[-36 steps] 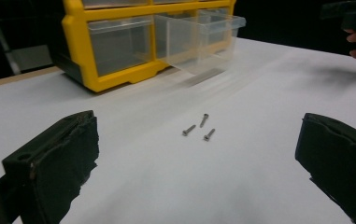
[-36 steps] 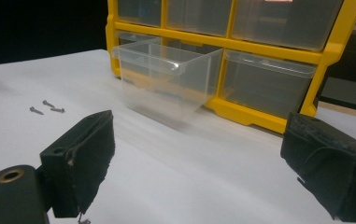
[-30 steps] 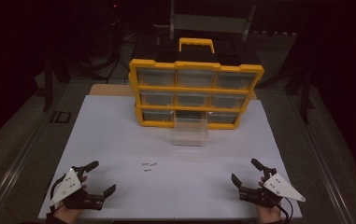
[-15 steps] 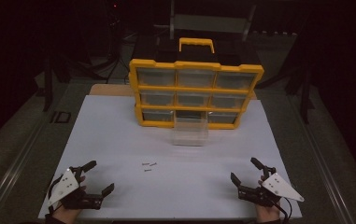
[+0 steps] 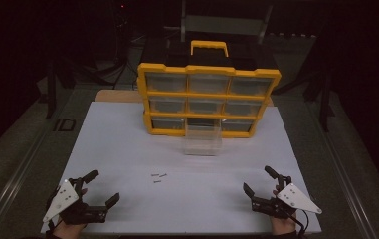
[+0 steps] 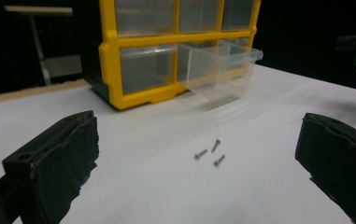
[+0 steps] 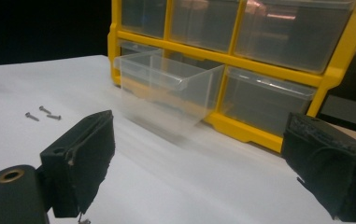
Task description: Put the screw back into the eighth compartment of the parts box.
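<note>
The left gripper [image 5: 101, 188] is held low over the near left corner of the white table surface [image 5: 117, 149], with its jaws spread wide and nothing between them. The right gripper [image 5: 259, 180] is held at the near right corner in the same condition: jaws wide apart, empty, and well clear of any object. Between the two grippers, slightly left of centre, three small screws [image 5: 157, 177] are lying loose on the white surface, close together but apart from both tools. In the left gripper view the screws [image 6: 210, 152] are seen ahead of the jaws, in line with the gap between them. In the right gripper view they [image 7: 43, 113] are seen far off to the left. Beyond the screws, a clear plastic drawer [image 5: 204, 140] is pulled forward from the middle of the bottom row of a yellow organiser cabinet [image 5: 208, 98]. The cabinet is standing upright at the far side of the surface, its other drawers pushed in, with a yellow carrying handle [image 5: 209, 47] on top.
</note>
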{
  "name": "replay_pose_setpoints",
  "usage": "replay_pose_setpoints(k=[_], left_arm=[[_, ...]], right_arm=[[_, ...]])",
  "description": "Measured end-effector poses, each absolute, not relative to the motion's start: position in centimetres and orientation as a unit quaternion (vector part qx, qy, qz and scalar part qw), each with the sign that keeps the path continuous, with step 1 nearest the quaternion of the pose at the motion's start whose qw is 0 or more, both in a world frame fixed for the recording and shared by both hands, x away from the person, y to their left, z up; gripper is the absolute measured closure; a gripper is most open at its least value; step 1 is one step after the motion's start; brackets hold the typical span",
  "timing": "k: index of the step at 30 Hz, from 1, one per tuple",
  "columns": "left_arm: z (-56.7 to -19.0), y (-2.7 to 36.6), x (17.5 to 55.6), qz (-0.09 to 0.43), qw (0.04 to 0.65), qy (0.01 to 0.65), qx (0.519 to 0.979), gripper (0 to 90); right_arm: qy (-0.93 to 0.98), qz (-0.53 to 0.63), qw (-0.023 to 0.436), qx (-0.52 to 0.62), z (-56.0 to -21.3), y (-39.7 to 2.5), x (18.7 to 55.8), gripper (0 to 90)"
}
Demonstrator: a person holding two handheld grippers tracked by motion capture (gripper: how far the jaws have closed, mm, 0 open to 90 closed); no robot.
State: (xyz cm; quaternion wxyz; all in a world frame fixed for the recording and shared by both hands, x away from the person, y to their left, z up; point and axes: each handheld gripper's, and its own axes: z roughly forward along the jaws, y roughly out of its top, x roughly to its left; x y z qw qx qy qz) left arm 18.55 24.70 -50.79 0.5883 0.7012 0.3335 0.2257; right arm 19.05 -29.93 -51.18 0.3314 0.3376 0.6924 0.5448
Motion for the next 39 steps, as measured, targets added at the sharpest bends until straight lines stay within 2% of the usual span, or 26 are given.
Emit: replay_pose_setpoints(k=[9, 18, 30, 37, 38, 39], left_arm=[[-47.8, 22.9, 21.1, 0.219, 0.596, 0.293, 0.714, 0.0], [-46.1, 20.1, 24.2, 0.183, 0.602, 0.259, 0.733, 0.0], [-46.6, 17.4, 27.5, 0.138, 0.592, 0.246, 0.756, 0.0], [-48.2, 16.0, 29.3, 0.109, 0.558, 0.241, 0.787, 0.0], [-48.8, 15.8, 29.6, 0.117, 0.542, 0.252, 0.793, 6.0], [-48.8, 15.8, 29.6, 0.117, 0.542, 0.252, 0.793, 7.6]], right_arm=[[0.694, 0.546, 0.325, 0.338, -51.4, -30.0, 19.0, 10.1], [0.693, 0.547, 0.324, 0.340, -51.3, -30.1, 18.5, 10.1], [0.697, 0.552, 0.312, 0.335, -51.4, -29.7, 18.6, 10.1], [0.703, 0.554, 0.305, 0.324, -51.4, -29.3, 18.7, 10.1], [0.704, 0.555, 0.304, 0.322, -51.4, -29.2, 18.7, 10.1], [0.704, 0.555, 0.304, 0.322, -51.4, -29.2, 18.7, 10.1]])
